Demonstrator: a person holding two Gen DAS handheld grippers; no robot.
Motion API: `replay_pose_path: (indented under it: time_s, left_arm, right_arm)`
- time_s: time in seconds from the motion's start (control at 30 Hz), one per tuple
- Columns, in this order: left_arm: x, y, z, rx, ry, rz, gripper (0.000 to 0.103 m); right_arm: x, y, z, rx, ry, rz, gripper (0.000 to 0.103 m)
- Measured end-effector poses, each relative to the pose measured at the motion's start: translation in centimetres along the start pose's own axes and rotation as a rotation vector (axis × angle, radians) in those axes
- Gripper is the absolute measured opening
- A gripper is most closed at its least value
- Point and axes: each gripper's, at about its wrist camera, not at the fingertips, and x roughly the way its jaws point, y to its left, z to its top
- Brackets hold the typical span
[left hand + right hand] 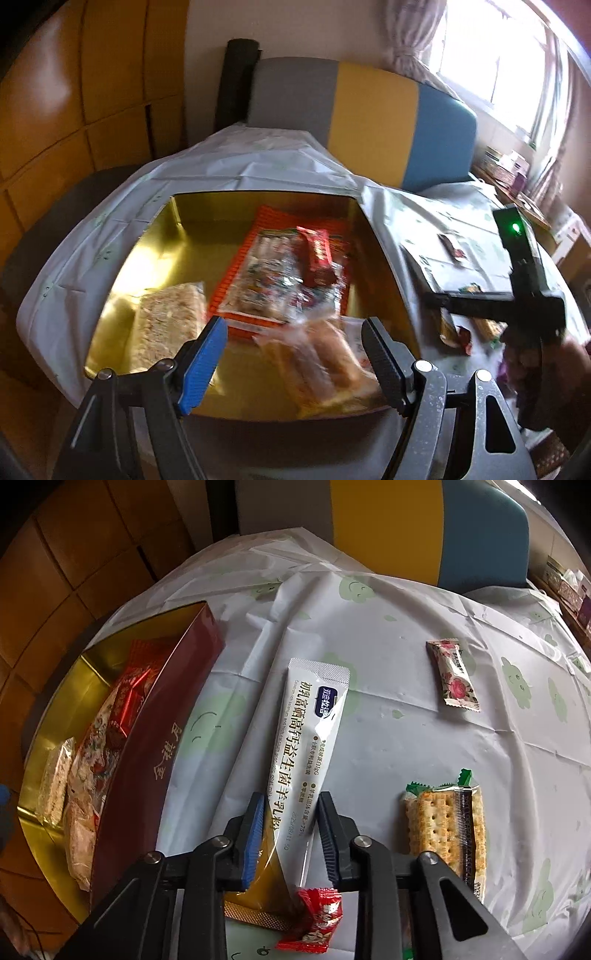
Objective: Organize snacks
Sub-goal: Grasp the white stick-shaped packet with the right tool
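Your right gripper (pixel 290 834) has its fingers clamped on the white powder sachet (pixel 306 746), which lies on the tablecloth (pixel 406 738) beside the red box (pixel 147 760). Your left gripper (pixel 291 363) hovers with fingers apart over the bread pack (pixel 325 365) inside that box.

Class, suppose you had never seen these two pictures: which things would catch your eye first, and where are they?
The open gold-lined box on the table's left, already holding several snack packets. In the right wrist view, a long white sachet lies on the pale tablecloth, its near end between the fingers of the right tool, with a cracker pack to its right.
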Motion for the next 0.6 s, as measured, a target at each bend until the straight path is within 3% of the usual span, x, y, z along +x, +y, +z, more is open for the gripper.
replay_pose_path:
  time_s: [0.4, 0.6]
  left_arm:
    - [-1.2, -0.9, -1.1, -0.003, -0.013, 0.006, 0.076]
    - [-1.7, 0.4, -1.2, -0.057, -0.021, 0.040, 0.076]
  right_arm:
    - [-3.6, 0.3, 0.7, 0.016, -0.112, 0.024, 0.021]
    - [-6.2, 2.6, 0.9, -0.023, -0.151, 0.093, 0.021]
